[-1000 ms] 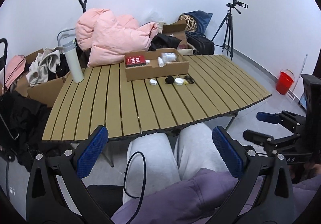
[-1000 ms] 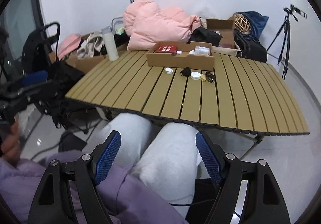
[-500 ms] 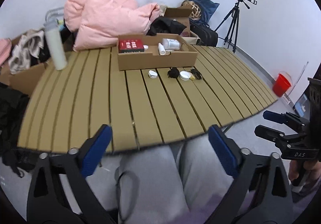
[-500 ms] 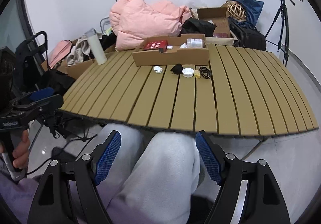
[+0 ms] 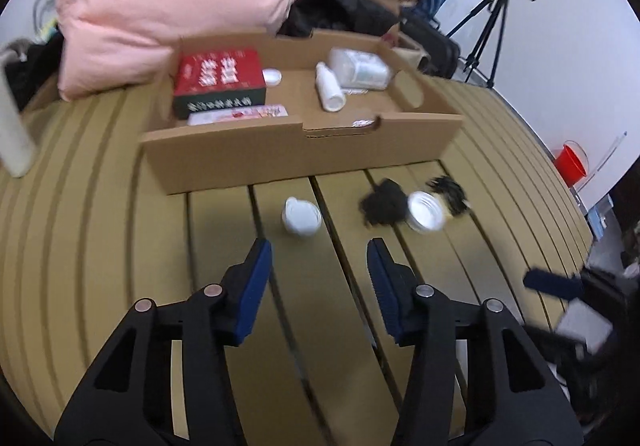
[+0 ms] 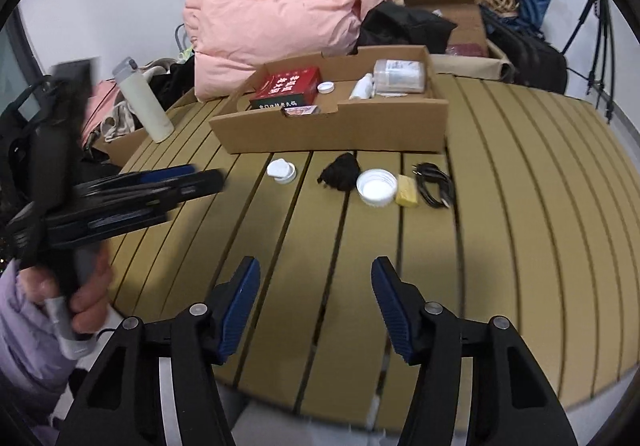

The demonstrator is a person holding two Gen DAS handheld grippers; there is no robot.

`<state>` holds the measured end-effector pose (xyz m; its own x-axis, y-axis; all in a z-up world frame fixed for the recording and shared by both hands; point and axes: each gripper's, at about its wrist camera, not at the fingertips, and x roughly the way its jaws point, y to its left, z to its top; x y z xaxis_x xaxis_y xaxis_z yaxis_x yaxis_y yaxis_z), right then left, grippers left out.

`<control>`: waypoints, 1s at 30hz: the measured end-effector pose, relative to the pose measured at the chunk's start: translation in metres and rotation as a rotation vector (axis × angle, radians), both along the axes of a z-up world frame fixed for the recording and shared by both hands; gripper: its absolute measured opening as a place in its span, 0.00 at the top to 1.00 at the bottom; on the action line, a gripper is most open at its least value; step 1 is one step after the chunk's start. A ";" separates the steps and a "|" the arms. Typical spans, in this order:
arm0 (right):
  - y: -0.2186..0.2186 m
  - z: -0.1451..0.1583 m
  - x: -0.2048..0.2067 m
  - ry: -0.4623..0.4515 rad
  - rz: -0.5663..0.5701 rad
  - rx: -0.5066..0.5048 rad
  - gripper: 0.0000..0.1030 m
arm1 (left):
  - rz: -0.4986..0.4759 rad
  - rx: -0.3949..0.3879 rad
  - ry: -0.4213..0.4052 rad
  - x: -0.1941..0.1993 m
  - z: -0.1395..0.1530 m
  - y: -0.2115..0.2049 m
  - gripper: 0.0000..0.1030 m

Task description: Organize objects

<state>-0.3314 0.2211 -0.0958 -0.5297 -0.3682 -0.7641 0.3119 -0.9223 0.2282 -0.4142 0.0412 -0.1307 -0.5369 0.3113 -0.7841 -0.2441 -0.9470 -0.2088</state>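
While closing, both grippers [image 5: 319,252] [image 6: 316,270] empty, downtilted.

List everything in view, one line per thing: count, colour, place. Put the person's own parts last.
table: one, tan slats, under everything
cardboard tray: one, brown, far middle of table
red box: one, red and dark, tray's left part
small cap: one, white, in tray beside red box
small bottle: one, white, lying in tray
clear container: one, tray's right part
flip-top lid: one, white, on table before tray
black bundle: one, beside round lid
round lid: one, white
yellow block: one, right of round lid
cable: one, black, rightmost
tall bottle: one, cream, table's left edge
pink bedding: one, behind tray
tripod: one, black, far right
bucket: one, red, floor
left gripper: black, blue pads, closing, nothing between
right gripper: same, closing, nothing between
hand: one, holding left gripper's handle
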 end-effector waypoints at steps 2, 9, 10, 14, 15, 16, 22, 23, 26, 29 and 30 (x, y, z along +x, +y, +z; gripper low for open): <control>-0.004 -0.009 -0.014 -0.019 0.004 -0.015 0.40 | 0.020 0.024 -0.057 -0.023 -0.016 0.001 0.68; -0.005 -0.033 -0.032 -0.067 0.011 -0.037 0.40 | 0.055 0.053 -0.093 -0.040 -0.031 -0.001 0.95; -0.004 -0.035 -0.033 -0.072 0.012 -0.039 0.40 | 0.052 0.067 -0.092 -0.038 -0.030 -0.003 0.98; -0.006 -0.040 -0.036 -0.081 0.021 -0.045 0.40 | 0.068 0.137 -0.090 -0.031 -0.022 -0.014 1.00; -0.008 -0.040 -0.036 -0.077 0.026 -0.048 0.40 | 0.073 0.151 -0.091 -0.031 -0.018 -0.018 1.00; -0.009 -0.039 -0.036 -0.073 0.031 -0.049 0.40 | 0.078 0.167 -0.083 -0.025 -0.013 -0.023 1.00; -0.019 -0.033 -0.045 -0.046 0.069 -0.072 0.40 | 0.129 0.077 0.047 0.004 0.015 -0.051 0.93; -0.023 -0.031 -0.049 -0.033 0.090 -0.088 0.40 | 0.102 0.019 0.048 0.006 0.013 -0.049 0.85; -0.041 -0.026 -0.071 0.038 0.146 -0.077 0.24 | 0.099 -0.070 0.068 0.013 0.006 -0.052 0.42; -0.066 -0.030 -0.093 0.088 0.201 -0.018 0.22 | 0.131 -0.055 0.051 0.013 0.000 -0.064 0.42; -0.076 -0.034 -0.102 0.095 0.228 0.007 0.22 | 0.150 -0.045 0.041 0.013 -0.003 -0.071 0.42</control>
<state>-0.4334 0.1448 -0.1303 -0.5026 -0.4816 -0.7179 0.5320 -0.8269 0.1822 -0.4016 -0.0296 -0.1333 -0.6070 0.1898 -0.7717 -0.1063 -0.9817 -0.1578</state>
